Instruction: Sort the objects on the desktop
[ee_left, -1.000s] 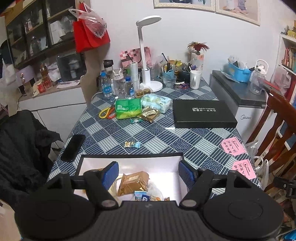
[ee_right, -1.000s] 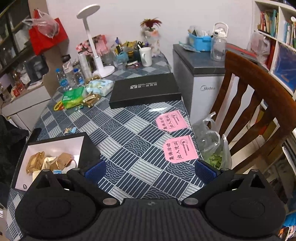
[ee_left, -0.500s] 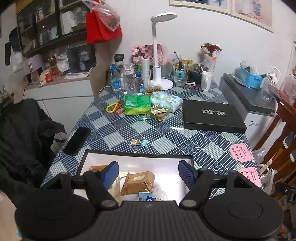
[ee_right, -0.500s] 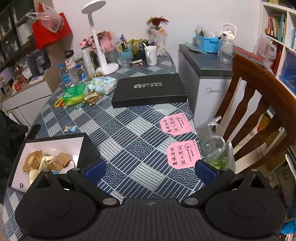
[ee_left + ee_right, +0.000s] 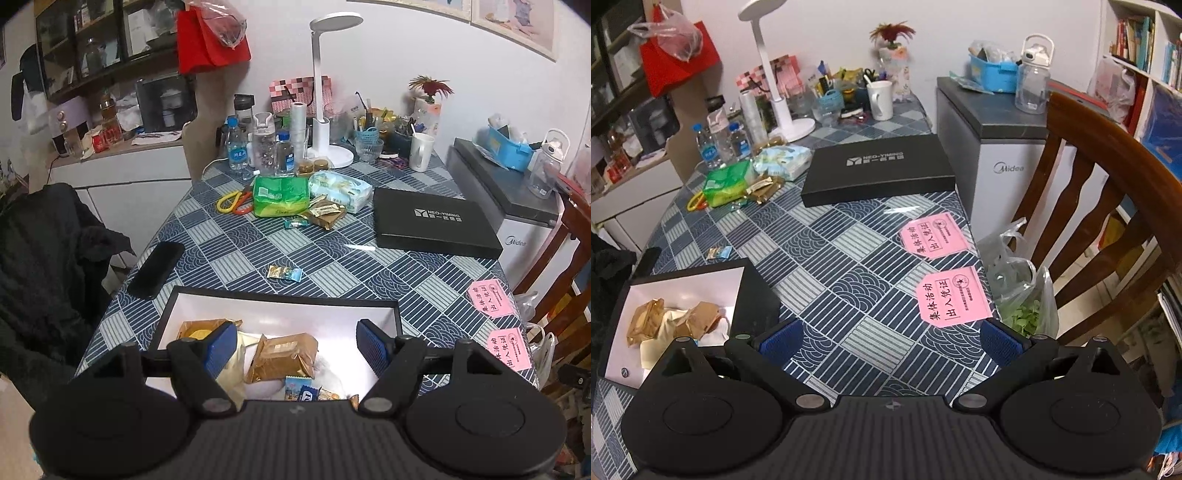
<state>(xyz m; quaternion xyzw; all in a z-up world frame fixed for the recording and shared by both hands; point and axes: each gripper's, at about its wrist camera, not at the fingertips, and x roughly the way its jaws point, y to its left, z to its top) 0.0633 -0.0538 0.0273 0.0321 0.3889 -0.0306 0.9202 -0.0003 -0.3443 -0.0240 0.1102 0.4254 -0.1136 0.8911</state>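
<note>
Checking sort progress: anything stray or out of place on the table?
One small wrapped candy lies alone on the tablecloth just beyond the open box, apart from the snack packets inside. Both grippers, left and right, are open and empty.

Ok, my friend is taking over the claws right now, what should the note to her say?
Left claw: open, holding nothing, above the open box.
Right claw: open, holding nothing, over the table.
Done: several gold snack packs and small candies lie in the box.
Left: one candy just beyond the box, and more snacks by the green pack farther back.
</note>
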